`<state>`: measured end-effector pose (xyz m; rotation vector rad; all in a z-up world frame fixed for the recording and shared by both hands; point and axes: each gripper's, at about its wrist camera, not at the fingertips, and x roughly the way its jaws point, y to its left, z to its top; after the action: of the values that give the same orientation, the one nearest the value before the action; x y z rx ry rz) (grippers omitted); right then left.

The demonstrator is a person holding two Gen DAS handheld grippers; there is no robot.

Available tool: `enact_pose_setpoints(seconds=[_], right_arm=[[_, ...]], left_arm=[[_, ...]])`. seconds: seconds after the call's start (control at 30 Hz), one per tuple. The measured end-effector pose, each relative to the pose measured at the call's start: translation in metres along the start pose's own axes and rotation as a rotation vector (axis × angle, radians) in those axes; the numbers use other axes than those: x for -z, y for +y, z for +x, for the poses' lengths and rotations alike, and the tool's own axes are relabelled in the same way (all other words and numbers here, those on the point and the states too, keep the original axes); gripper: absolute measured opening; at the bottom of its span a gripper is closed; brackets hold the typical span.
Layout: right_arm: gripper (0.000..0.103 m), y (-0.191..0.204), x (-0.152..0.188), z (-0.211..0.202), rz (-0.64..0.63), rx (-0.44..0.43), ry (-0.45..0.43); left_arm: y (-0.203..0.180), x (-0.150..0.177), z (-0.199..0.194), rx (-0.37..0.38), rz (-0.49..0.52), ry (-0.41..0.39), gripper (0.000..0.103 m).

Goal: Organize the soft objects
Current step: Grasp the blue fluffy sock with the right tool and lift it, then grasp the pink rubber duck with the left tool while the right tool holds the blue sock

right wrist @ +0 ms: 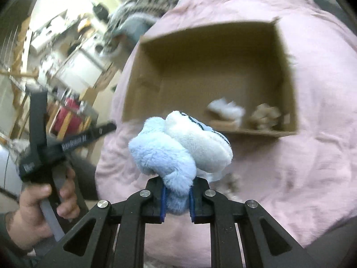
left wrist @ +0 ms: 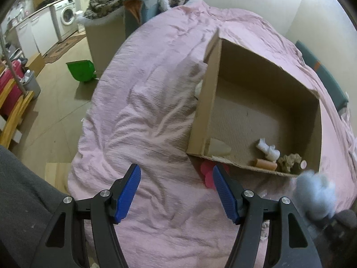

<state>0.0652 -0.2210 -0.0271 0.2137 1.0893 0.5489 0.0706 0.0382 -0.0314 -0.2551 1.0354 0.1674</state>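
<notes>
Our left gripper (left wrist: 176, 176) hangs open and empty over the pink bedcover (left wrist: 145, 111). The cardboard box (right wrist: 287, 71) already holds several soft pieces; our right gripper (right wrist: 177, 197) pinches the blue plush toy (right wrist: 169, 156), not yet boxed.

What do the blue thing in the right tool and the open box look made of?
Light blue and white fluffy toy: plush, apparently synthetic fur; fuzzy pile, bulging where the right tool pinches it. Open brown box: plain cardboard, matte, with thin walls and a ragged edge at one corner.
</notes>
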Motion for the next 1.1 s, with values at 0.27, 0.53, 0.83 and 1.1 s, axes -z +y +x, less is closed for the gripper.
enact_pose_setpoints(seconds=[0.27,0.53,0.83,1.1], right_arm=[[0.017,-0.031,0.002,-0.012,0.129,0.007,-0.092],[0.017,-0.04,-0.001,-0.009,0.172,-0.013,-0.1],[0.017,-0.042,0.001,-0.008,0.178,-0.018,-0.097],[0.017,-0.04,0.003,-0.006,0.155,-0.007,-0.082]], left_arm=[[-0.01,0.009,0.026,0.027,0.034,0.084,0.064],[-0.042,0.023,0.066,0.041,0.098,0.131,0.048],[-0.066,0.025,0.093,0.001,0.189,0.108,0.03],[-0.065,0.026,0.089,0.034,0.181,0.13,0.02]])
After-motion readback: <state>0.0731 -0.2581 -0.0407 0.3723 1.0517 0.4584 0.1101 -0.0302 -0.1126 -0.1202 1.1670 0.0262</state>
